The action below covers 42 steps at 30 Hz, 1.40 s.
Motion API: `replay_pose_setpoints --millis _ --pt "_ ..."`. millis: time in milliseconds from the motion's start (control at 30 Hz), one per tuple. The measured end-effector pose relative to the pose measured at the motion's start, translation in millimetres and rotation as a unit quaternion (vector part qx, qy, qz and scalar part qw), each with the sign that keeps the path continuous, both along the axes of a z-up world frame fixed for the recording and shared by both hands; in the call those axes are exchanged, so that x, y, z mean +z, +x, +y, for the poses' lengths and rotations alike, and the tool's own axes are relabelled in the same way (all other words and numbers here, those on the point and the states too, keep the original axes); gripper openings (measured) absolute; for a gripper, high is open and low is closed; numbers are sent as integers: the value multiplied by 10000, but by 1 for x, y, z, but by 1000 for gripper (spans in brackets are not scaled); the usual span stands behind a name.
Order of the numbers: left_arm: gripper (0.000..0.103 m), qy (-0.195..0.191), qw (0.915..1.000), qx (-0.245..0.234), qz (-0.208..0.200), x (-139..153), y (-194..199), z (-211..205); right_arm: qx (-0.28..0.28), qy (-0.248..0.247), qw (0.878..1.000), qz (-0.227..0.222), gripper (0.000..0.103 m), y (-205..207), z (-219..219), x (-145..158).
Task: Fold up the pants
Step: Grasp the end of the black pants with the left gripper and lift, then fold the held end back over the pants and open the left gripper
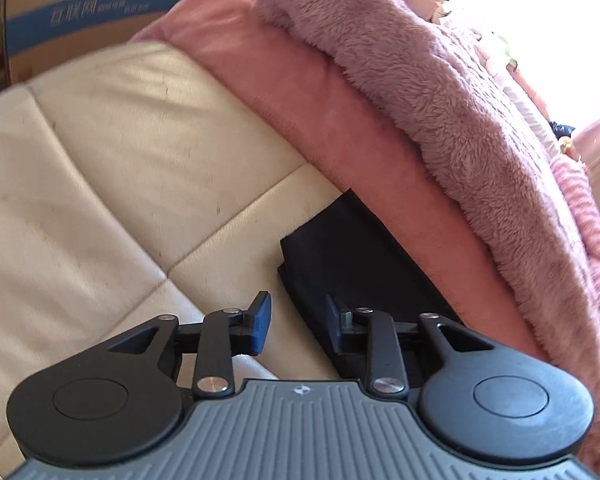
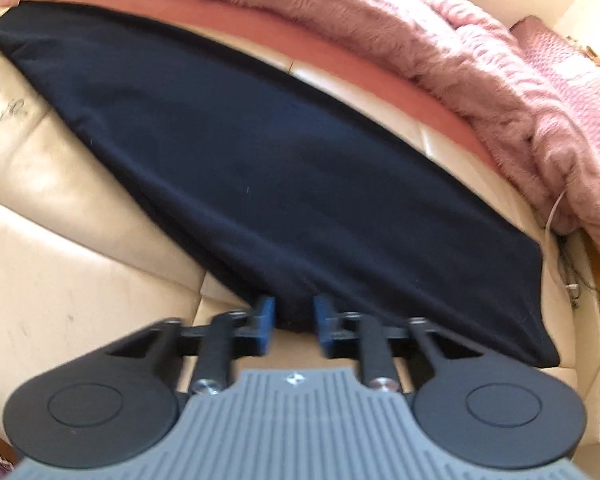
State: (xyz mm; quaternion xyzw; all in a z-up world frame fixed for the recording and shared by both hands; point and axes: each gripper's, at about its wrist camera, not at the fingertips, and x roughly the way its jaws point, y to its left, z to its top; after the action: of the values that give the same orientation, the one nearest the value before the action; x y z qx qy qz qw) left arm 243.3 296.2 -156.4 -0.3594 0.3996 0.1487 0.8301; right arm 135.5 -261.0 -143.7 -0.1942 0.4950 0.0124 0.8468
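Black pants [image 2: 260, 168] lay flat on the cream sofa [image 2: 60, 200]. Your right gripper [image 2: 294, 322] pinched the near edge; left gripper [image 1: 298, 322] fingers stood apart. Soft, limp cloth: grip hems.

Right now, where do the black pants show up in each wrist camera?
Left wrist: the pants show only as a dark end, lower centre-right, just ahead of the open left gripper.
Right wrist: they spread across the middle of the frame, with fabric bunched between the right gripper fingers.
Shared landmark: the fuzzy pink blanket behind the pants.
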Motion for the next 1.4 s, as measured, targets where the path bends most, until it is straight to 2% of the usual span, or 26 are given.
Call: replay_pose_setpoints --millis 133,267,333,467,567,600,667,700,733,800,833,900,967,1067,1133,1300,1400 --pt "34 -410 9991 66 -46 -4 -7 4 -169 184 9997 -48 0 -4 -10 4" --pt "36 -459 9988 124 -73 -8 -11 4 -484 330 9977 338 0 -6 -23 -11" --pt "41 -503 9986 115 -128 -9 -12 4 -461 323 9979 333 0 -7 -23 -12" --pt "42 -384 9989 174 -212 -12 -11 -2 -471 401 9974 371 0 -4 -25 -11" --pt "40 -86 9991 297 -281 -14 -9 -14 -522 540 9966 349 4 -2 -28 -10" --pt "33 59 9991 320 -286 -14 -8 -20 -536 608 9962 322 8 -2 -30 -8" --pt "30 519 9980 319 -176 -10 -4 -35 -531 805 9952 185 22 -2 -30 0" --pt "29 709 9970 286 -142 -9 -1 -42 -518 876 9948 78 33 -2 -29 6" --pt "26 853 9961 208 -132 -9 3 -49 -506 877 9949 -8 39 -1 -28 9" --pt "19 1131 9934 177 -52 -9 8 -58 -464 764 9958 -182 39 2 -26 15" --pt "12 1185 9929 128 -58 -9 10 -60 -469 723 9960 -225 39 3 -25 17" --pt "8 1225 9924 22 -72 -8 12 -63 -555 702 9955 -300 39 8 -28 20" --pt "6 1381 9903 66 -105 -4 9 -62 -669 754 9942 -379 39 10 -33 23" --pt "5 1390 9898 112 -299 8 -3 -53 -743 796 9930 -468 39 13 -40 27" --pt "5 1576 9867 122 -384 20 -15 -45 -744 817 9927 -493 39 17 -41 28" --pt "4 1835 9813 505 -291 46 -50 -8 -678 1084 9903 -550 39 17 -33 30" --pt "4 1967 9778 458 -555 71 -71 -4 -556 1319 9884 -504 39 19 -24 26"
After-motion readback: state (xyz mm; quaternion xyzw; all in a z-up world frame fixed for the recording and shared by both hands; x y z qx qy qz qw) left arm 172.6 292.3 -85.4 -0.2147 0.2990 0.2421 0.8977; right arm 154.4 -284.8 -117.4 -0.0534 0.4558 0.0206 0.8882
